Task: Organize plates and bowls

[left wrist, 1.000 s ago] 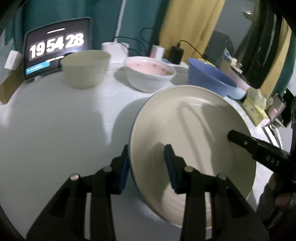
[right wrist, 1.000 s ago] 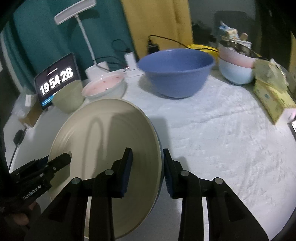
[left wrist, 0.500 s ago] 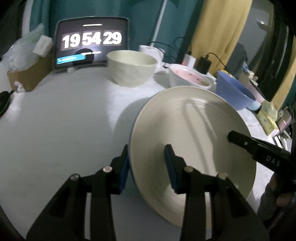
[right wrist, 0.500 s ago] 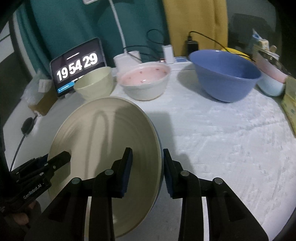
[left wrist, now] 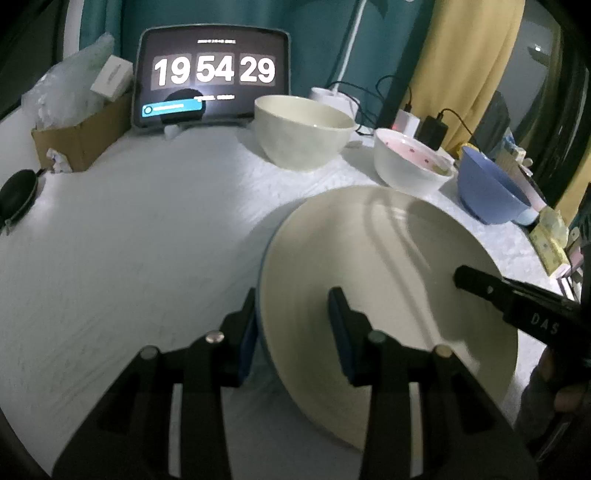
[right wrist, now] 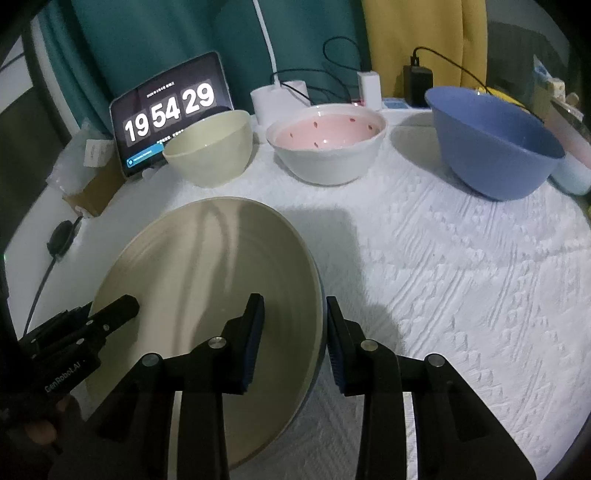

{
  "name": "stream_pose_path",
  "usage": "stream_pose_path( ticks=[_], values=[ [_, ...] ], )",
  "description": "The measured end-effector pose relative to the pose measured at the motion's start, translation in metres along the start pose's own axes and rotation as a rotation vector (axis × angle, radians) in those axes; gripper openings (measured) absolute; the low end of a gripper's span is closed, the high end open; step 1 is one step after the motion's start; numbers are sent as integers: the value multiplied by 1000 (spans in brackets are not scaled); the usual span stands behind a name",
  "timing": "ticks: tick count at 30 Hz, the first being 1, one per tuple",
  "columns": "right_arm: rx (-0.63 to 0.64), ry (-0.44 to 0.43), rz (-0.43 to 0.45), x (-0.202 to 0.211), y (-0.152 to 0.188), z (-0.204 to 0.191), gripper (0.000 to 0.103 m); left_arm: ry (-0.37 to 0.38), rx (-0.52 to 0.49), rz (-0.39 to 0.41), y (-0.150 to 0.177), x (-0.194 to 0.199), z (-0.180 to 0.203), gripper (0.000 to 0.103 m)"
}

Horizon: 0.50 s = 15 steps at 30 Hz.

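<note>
Nearest in both wrist views is a large cream plate (left wrist: pixel 388 280), carried between the two grippers above the white textured tablecloth (right wrist: pixel 461 280). The left gripper (left wrist: pixel 293 325) straddles the plate's left rim, one blue-padded finger outside the edge and the other over the plate's inner face, pinching the rim between them. The right gripper (right wrist: pixel 293 332) takes the opposite, right rim in the same way, one pad on the cream face and one just outside the edge, clamping it. In the right wrist view the plate (right wrist: pixel 207 295) sits at the near left of the table, tilted, with a dark shadow falling on the cloth just to its right. Farther back a row of bowls stands on the cloth: a pale green bowl (right wrist: pixel 208 147) on the left, a white bowl with a pink spotted inside (right wrist: pixel 327 146) in the middle, and a larger blue bowl (right wrist: pixel 491 144) to the right, each apart from its neighbours. Behind the green bowl leans a tablet (left wrist: pixel 212 74) showing 19 54 29. To the far left lie a cardboard box (left wrist: pixel 79 136) and a small dark round pouch (left wrist: pixel 16 197). Along the far edge are chargers with cables (right wrist: pixel 417 83), then teal and yellow curtains (right wrist: pixel 410 33).
</note>
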State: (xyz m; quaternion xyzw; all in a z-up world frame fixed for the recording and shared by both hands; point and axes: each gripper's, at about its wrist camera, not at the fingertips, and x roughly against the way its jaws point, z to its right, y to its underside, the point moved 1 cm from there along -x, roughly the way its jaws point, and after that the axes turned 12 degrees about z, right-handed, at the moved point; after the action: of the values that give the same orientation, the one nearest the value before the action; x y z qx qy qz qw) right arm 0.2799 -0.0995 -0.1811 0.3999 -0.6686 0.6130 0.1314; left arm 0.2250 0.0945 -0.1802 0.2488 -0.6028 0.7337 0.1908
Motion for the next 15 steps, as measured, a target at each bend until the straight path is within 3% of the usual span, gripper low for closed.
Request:
stream_pose_path(
  ticks=[8,15],
  values=[
    [26,27,14,5,-1,6,37,-78,-18,4,-2,4,1,39],
    [-10,41,58,25,-9,33,47,-161,-13,116,-17,30,-1,44]
  ],
)
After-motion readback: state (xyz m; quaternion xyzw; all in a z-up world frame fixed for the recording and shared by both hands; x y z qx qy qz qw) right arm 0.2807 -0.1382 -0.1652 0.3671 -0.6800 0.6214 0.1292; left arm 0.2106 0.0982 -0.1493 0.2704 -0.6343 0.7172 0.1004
